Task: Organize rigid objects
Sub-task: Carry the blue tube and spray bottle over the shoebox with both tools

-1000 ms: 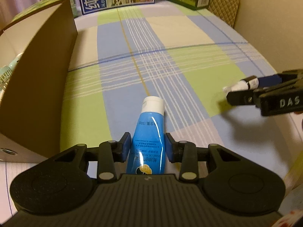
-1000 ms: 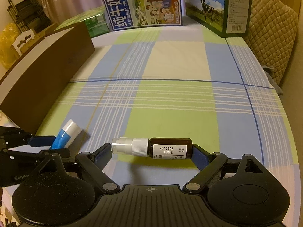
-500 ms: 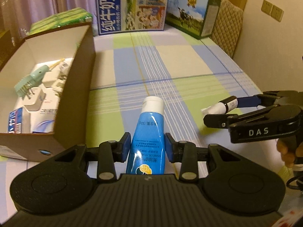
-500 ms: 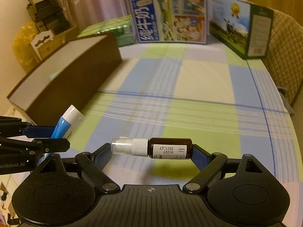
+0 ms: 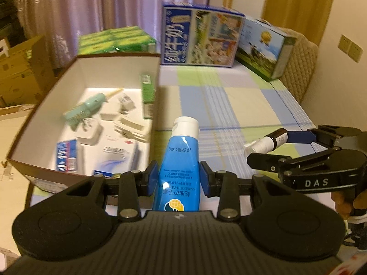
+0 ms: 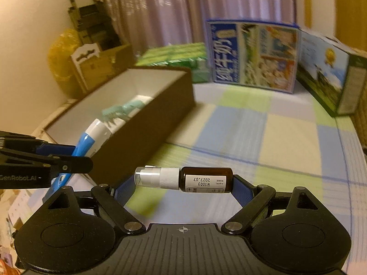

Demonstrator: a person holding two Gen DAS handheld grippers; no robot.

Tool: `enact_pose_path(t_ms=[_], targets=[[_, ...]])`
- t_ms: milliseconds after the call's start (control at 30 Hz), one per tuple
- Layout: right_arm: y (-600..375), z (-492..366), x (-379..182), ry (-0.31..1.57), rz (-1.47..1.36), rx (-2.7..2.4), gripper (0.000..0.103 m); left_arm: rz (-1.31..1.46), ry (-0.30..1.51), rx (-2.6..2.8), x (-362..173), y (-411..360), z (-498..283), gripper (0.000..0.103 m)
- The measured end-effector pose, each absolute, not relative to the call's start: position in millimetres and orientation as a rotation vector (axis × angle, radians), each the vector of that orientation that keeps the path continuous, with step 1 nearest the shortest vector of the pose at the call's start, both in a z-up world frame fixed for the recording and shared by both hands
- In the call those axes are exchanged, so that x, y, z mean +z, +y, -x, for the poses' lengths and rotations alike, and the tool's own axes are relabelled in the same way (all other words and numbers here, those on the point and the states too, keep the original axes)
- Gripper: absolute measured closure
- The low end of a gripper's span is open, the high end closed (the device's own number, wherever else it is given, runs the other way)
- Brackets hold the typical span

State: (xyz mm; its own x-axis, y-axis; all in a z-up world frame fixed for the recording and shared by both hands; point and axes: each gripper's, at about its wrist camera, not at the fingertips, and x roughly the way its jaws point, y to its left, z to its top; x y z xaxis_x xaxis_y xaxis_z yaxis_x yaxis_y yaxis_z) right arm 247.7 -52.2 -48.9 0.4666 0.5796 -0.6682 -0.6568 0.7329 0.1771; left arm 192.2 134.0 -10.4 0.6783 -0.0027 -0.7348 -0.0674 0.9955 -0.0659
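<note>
My left gripper (image 5: 178, 181) is shut on a blue tube with a white cap (image 5: 181, 158), held up in the air just right of the brown cardboard box (image 5: 82, 57). My right gripper (image 6: 183, 181) is shut endwise on a small brown spray bottle with a white nozzle (image 6: 183, 180), lying crosswise between the blue pads. In the left wrist view the right gripper (image 5: 275, 146) and its bottle (image 5: 268, 141) hover to the right over the checked cloth. In the right wrist view the left gripper (image 6: 68, 153) with the tube (image 6: 89, 137) is at the box's near corner.
The box holds a mint comb-like tool (image 5: 84, 110), white plugs, a green packet (image 5: 146, 91) and small cartons. Two milk cartons (image 5: 199, 39) (image 5: 266, 50) and green packs (image 5: 114, 41) stand at the back of the checked cloth (image 5: 229, 100). A padded headboard (image 5: 300, 68) is far right.
Both grippers have risen and tilted up with their loads still held. The box's open inside, hidden a second ago, has come into both views.
</note>
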Motion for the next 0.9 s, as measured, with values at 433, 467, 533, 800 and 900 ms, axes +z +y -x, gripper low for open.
enact_pose_path(t_ms=[433, 467, 533, 800, 900], targets=[[30.8, -255.3, -25.0, 0.695, 0.134, 0.914, 0.017, 0.101, 0.772, 0.15, 17.1, 202.1, -200.2, 0.07], [36.2, -256.9, -24.5, 0.691, 0.137, 0.92, 0.017, 0.099, 0.771, 0.154, 17.7, 206.5, -201.8, 0.07], [47.1, -259.3, -23.9, 0.683, 0.145, 0.931, 0.017, 0.099, 0.768, 0.164, 18.8, 216.7, -205.6, 0.07], [86.5, -268.6, -27.3, 0.67, 0.188, 0.954, 0.017, 0.093, 0.771, 0.181, 17.2, 248.3, -224.0, 0.07], [99.6, -273.0, -31.8, 0.677, 0.203, 0.954, 0.017, 0.088, 0.775, 0.182, 15.4, 257.5, -231.6, 0.07]])
